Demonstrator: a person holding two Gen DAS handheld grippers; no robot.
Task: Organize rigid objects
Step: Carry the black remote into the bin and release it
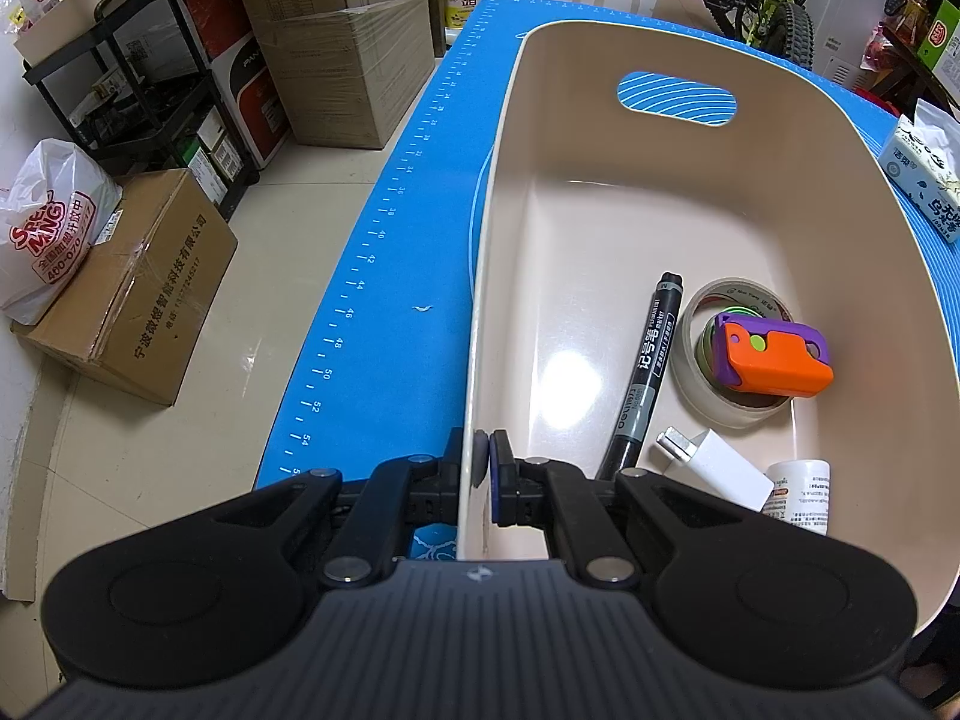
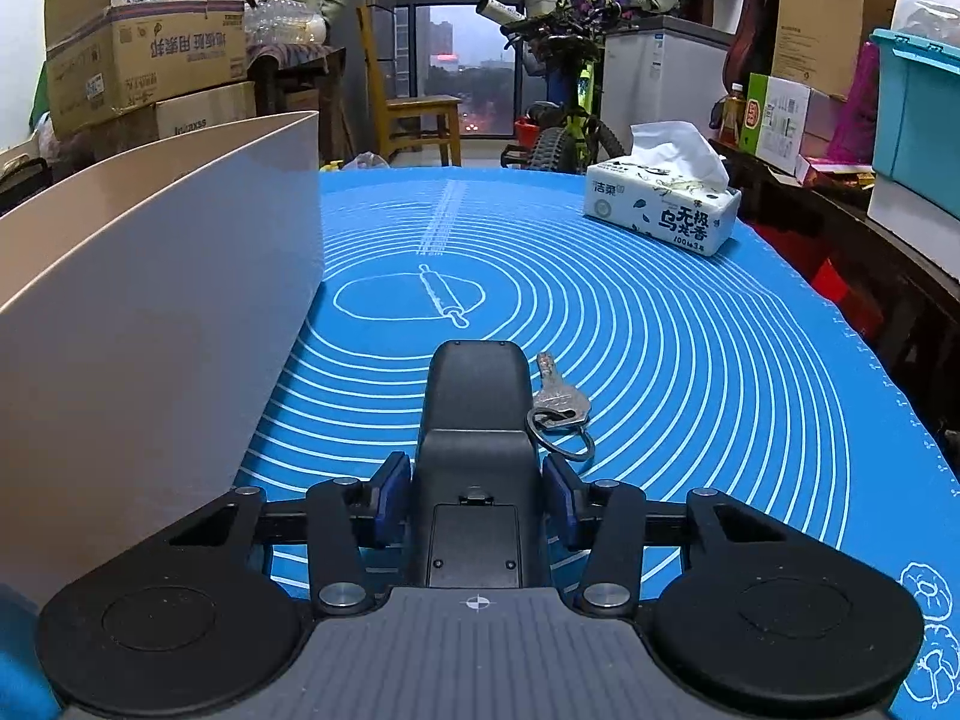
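Observation:
My left gripper is shut on the left wall of a beige plastic bin, pinching its rim. Inside the bin lie a black marker, a roll of clear tape, an orange and purple toy on the tape, a white charger plug and a small white bottle. My right gripper is shut on a dark grey remote-like device that rests on the blue mat. A key on a ring lies just right of the device. The bin's outer wall stands at the left.
A tissue pack sits at the far right of the mat and also shows in the left wrist view. Cardboard boxes and a black rack stand on the floor left of the table. A bicycle stands beyond the table's far edge.

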